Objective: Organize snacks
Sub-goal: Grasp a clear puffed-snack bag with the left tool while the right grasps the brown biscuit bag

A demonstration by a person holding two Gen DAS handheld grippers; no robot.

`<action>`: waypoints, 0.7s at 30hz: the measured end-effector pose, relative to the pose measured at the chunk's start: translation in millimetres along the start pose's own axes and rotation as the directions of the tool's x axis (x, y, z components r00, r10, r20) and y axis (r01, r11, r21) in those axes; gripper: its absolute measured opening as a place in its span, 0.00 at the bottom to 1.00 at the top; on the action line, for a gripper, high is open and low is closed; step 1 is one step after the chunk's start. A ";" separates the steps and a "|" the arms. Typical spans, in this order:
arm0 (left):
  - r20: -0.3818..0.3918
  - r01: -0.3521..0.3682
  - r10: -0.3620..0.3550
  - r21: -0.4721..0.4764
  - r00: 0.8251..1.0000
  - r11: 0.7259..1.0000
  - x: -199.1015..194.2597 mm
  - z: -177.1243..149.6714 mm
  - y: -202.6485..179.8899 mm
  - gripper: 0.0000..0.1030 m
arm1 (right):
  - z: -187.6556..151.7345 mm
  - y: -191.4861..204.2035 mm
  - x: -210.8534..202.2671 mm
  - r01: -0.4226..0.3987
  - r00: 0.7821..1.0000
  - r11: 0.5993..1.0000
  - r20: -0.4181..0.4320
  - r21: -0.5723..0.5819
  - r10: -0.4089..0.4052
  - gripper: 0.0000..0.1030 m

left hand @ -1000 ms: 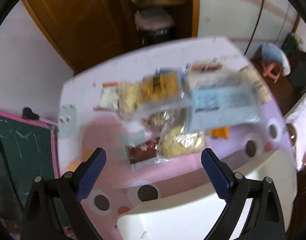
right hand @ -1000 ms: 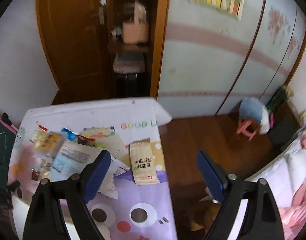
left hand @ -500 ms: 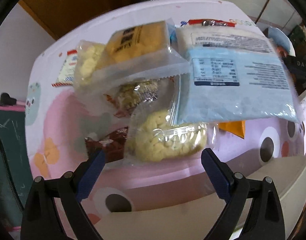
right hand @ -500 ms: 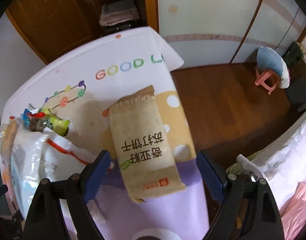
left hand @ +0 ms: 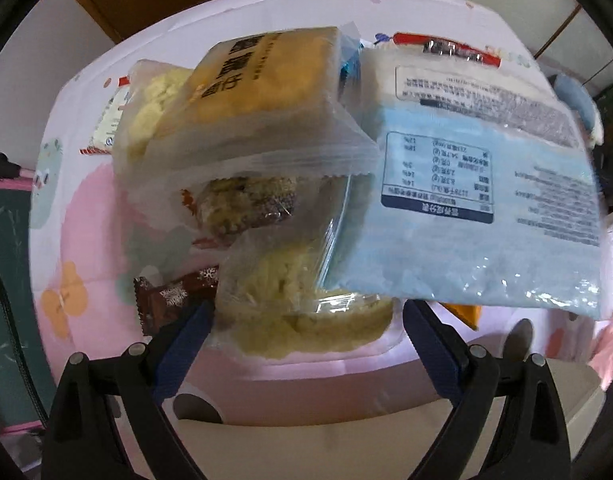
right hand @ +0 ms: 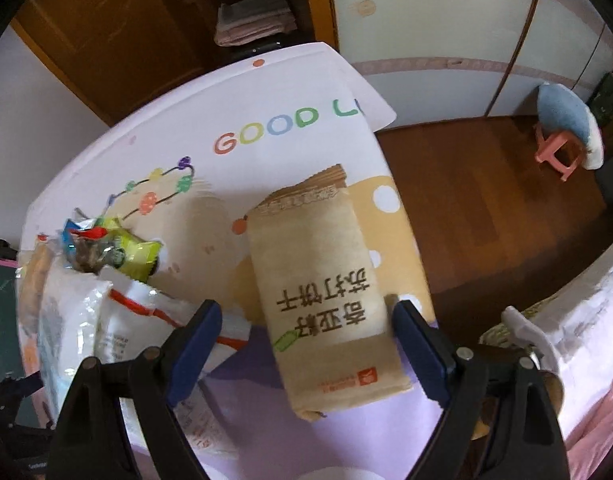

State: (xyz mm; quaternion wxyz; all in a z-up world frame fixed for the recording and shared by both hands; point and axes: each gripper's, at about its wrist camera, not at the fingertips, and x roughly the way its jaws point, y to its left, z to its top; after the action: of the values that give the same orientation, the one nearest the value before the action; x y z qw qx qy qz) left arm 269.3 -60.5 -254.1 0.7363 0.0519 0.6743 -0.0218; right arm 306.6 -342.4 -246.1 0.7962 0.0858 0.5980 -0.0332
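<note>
Left wrist view first: at the far left of the heap a small white packet with red trim [left hand: 106,124] pokes out on the cartoon tablecloth [left hand: 86,240]. Next to it sits a clear bag of pale yellow puffs [left hand: 154,108], with a frosted bag holding a yellow cake-looking block [left hand: 266,76] lying on top of it. Under that is a wrapped brown nutty bar [left hand: 246,204], and a dark red snowflake wrapper [left hand: 174,296] lies nearer the camera. The left gripper [left hand: 306,332] is spread wide, one blue pad on each side of a clear pack of yellowish cookies [left hand: 306,316], close beside it but not squeezing as far as I can tell. To the right, a big light-blue bag with a nutrition label [left hand: 486,216] overlaps the cookie pack's upper right edge.

Right wrist view: the same big bag, white from this side [right hand: 86,320], sits at the left with a green wrapper [right hand: 138,252] behind it. The right gripper [right hand: 302,336] is also wide open, straddling a tan paper cracker pack with dark Chinese characters [right hand: 326,300]. The right pad is just about against the pack's edge; the left one is well clear. It lies flat near the table's right edge, beyond which there's wooden floor [right hand: 486,200] and a pink stool with a blue cushion [right hand: 566,132].
</note>
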 end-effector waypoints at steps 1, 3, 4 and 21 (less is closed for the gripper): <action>-0.011 -0.011 0.011 -0.001 1.000 1.000 0.7 1.6 -2.4 0.94 | 1.3 -0.5 0.5 0.012 1.000 1.000 0.001 0.005 -0.012 0.85; -0.043 -0.024 0.022 -0.024 0.999 0.999 4.0 5.4 -5.2 0.94 | 4.6 -2.0 1.0 0.014 1.000 1.000 0.005 0.017 -0.014 0.84; -0.066 -0.033 0.030 -0.042 0.997 0.999 7.4 8.1 -6.7 0.94 | 6.3 -1.2 1.4 0.021 1.000 1.000 0.005 0.021 -0.021 0.83; 0.076 -0.004 0.006 -0.036 0.997 0.999 -29.5 -30.2 24.4 0.76 | 13.7 10.5 3.9 0.138 0.990 0.990 -0.019 -0.029 -0.139 0.60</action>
State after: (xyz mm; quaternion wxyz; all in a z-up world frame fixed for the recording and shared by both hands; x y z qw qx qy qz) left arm 239.2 -34.2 -226.2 0.7623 0.0394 0.6459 -0.0098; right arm 322.3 -334.4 -245.2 0.7867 0.0333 0.6113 -0.0792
